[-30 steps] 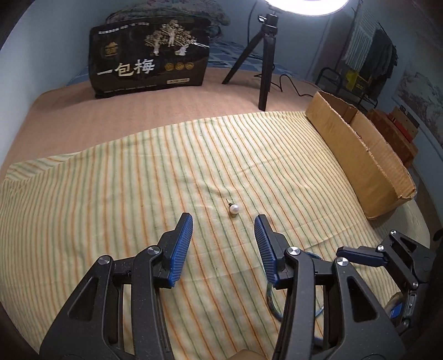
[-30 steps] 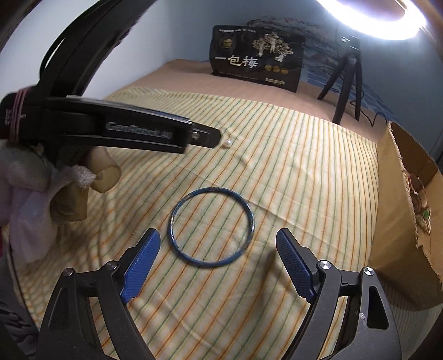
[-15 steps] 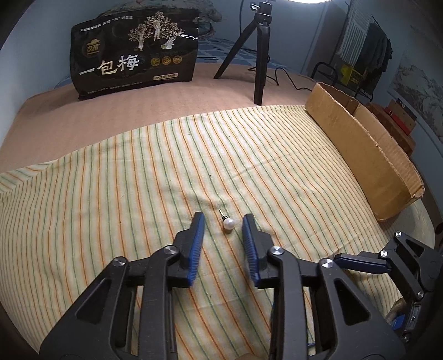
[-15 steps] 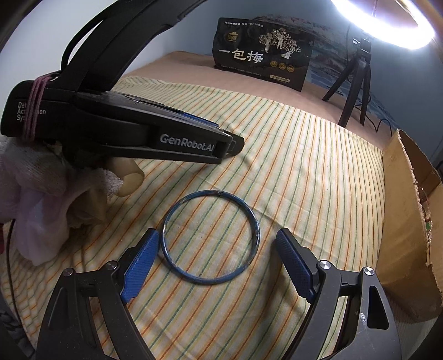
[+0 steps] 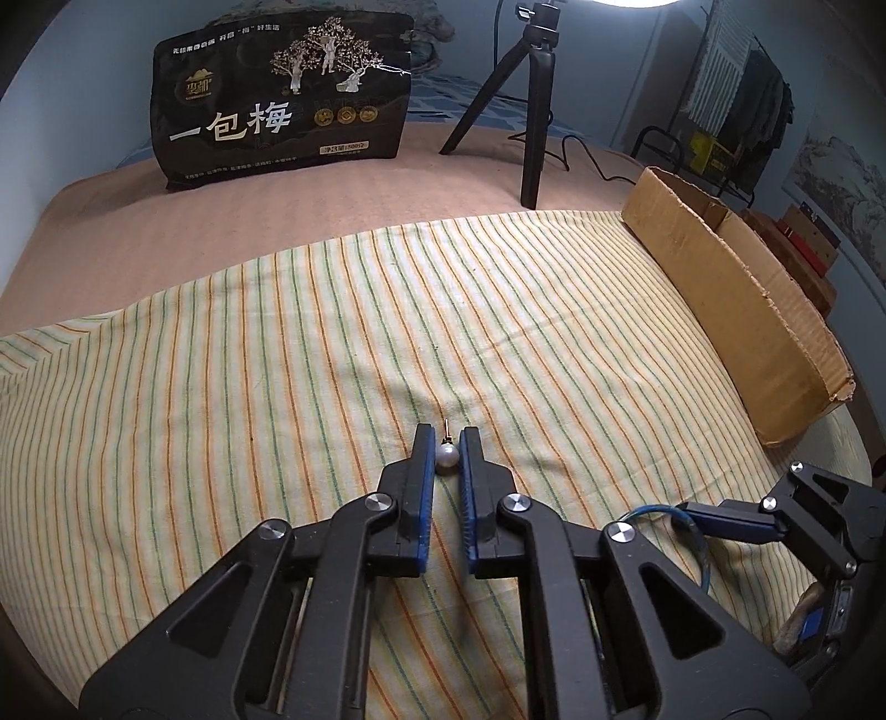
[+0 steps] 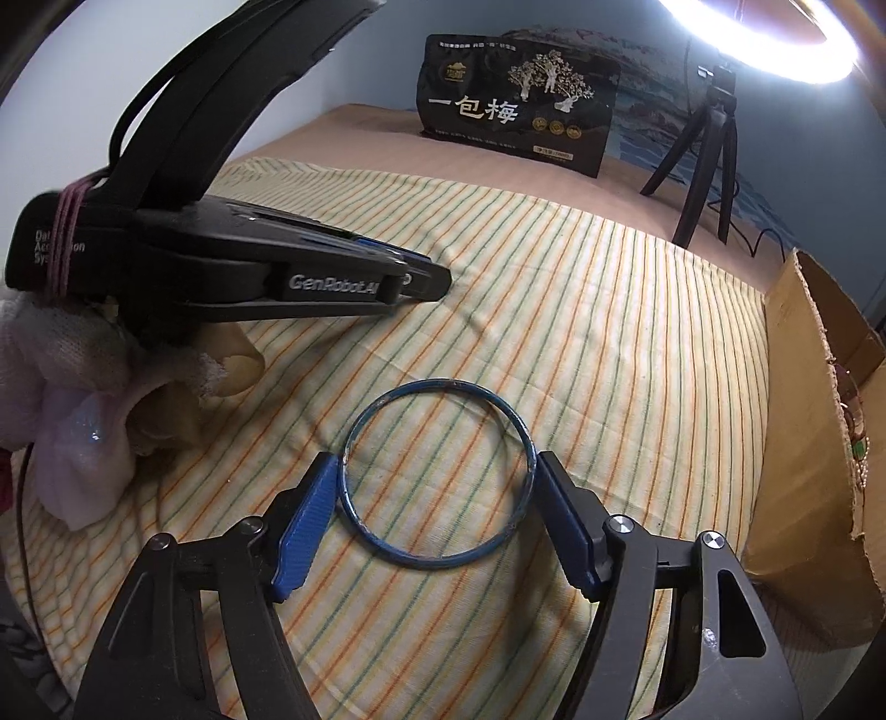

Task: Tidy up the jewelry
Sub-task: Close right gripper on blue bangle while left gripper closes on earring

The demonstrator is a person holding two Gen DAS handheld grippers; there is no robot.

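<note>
A white pearl earring (image 5: 446, 455) with a small gold post lies on the striped cloth (image 5: 277, 343). My left gripper (image 5: 444, 443) is shut on it, both blue pads touching the pearl. A thin blue bangle (image 6: 437, 472) lies flat on the cloth. My right gripper (image 6: 437, 471) has closed in on it, both blue pads touching its outer rim. The right gripper (image 5: 736, 518) and part of the bangle (image 5: 686, 526) show at the lower right of the left wrist view. The left gripper (image 6: 426, 279) shows from the side in the right wrist view.
An open cardboard box (image 5: 736, 310) stands along the cloth's right edge, with jewelry inside (image 6: 855, 421). A black snack bag (image 5: 282, 94) and a tripod (image 5: 531, 111) with a ring light (image 6: 764, 39) stand at the back. A gloved hand (image 6: 83, 399) holds the left gripper.
My left gripper moved forward and closed on the pearl earring. My right gripper advanced and closed its pads onto the sides of the blue bangle.
</note>
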